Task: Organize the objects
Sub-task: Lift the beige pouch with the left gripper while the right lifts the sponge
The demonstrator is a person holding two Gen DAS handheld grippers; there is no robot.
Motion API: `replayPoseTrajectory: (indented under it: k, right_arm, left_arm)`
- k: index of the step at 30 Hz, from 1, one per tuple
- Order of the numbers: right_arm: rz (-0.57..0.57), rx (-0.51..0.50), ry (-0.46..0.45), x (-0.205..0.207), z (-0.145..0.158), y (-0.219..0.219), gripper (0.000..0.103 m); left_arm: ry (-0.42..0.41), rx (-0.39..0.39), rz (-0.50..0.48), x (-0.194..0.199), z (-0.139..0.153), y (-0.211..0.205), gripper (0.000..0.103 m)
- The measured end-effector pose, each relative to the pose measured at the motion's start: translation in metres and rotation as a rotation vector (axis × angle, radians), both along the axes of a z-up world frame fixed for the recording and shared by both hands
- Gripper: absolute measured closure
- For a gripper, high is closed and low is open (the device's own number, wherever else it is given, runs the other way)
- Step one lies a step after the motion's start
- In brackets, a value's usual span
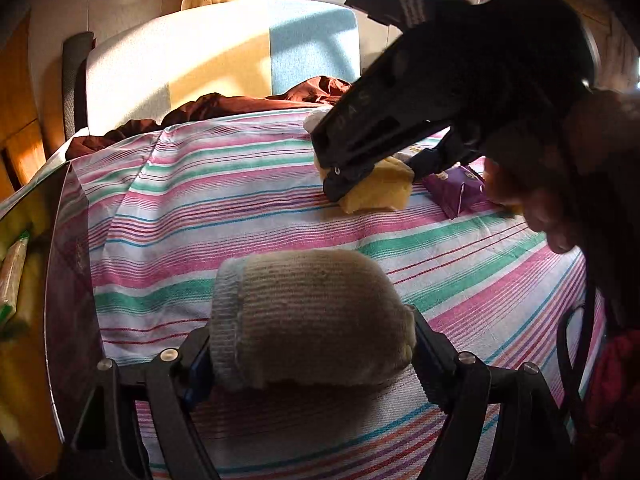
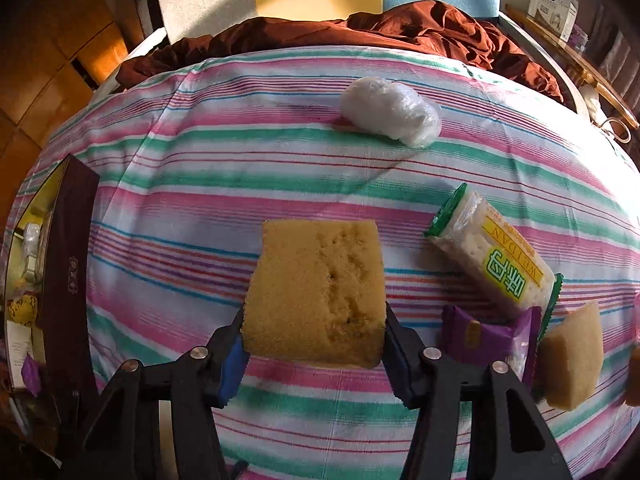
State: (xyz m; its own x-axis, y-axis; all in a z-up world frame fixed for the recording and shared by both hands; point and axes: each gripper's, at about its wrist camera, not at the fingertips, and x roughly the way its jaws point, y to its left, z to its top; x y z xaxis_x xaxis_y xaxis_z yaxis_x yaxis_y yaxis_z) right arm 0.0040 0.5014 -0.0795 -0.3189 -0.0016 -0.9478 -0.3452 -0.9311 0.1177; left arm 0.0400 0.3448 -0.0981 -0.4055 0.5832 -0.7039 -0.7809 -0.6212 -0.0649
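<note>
we hold a rolled beige sock (image 1: 308, 316) between the jaws of our left gripper (image 1: 312, 344), its pads pressing on both sides of the roll above the striped cloth (image 1: 240, 200). our right gripper (image 2: 314, 344) is clamped on a yellow sponge (image 2: 316, 292), a finger tight against each side, with the sponge down at the cloth; the left wrist view shows those same jaws pinching it from above. just right of the sponge lies a purple packet (image 2: 484, 336), and a cracker pack (image 2: 492, 252) with green ends rests tilted over it. a second sponge piece (image 2: 572, 352) sits further right. a white plastic-wrapped bundle (image 2: 390, 116) lies well apart, toward the far edge near the dark red fabric (image 2: 440, 28). at the left edge stands a dark box (image 2: 68, 280) with items inside
</note>
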Motion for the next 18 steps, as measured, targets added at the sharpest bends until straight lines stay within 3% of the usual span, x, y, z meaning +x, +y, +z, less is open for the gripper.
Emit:
replayPoseTrajectory:
  k: [3, 7, 11, 18]
  right_arm:
    - [0.047, 0.010, -0.061, 0.029, -0.003, -0.014, 0.045]
    - [-0.037, -0.038, -0.057, 0.060, -0.006, -0.002, 0.045]
    - [-0.110, -0.081, -0.022, 0.065, -0.010, 0.013, 0.045]
    - [-0.105, -0.046, -0.013, 0.064, -0.007, 0.010, 0.045]
  left_arm:
    - [0.000, 0.001, 0.000, 0.000, 0.000, 0.000, 0.021]
    - [0.001, -0.001, 0.000, 0.000, 0.000, 0.000, 0.021]
    - [0.003, -0.003, 0.000, 0.000, 0.000, -0.001, 0.021]
    - [0.022, -0.020, 0.003, 0.003, 0.000, 0.001, 0.021]
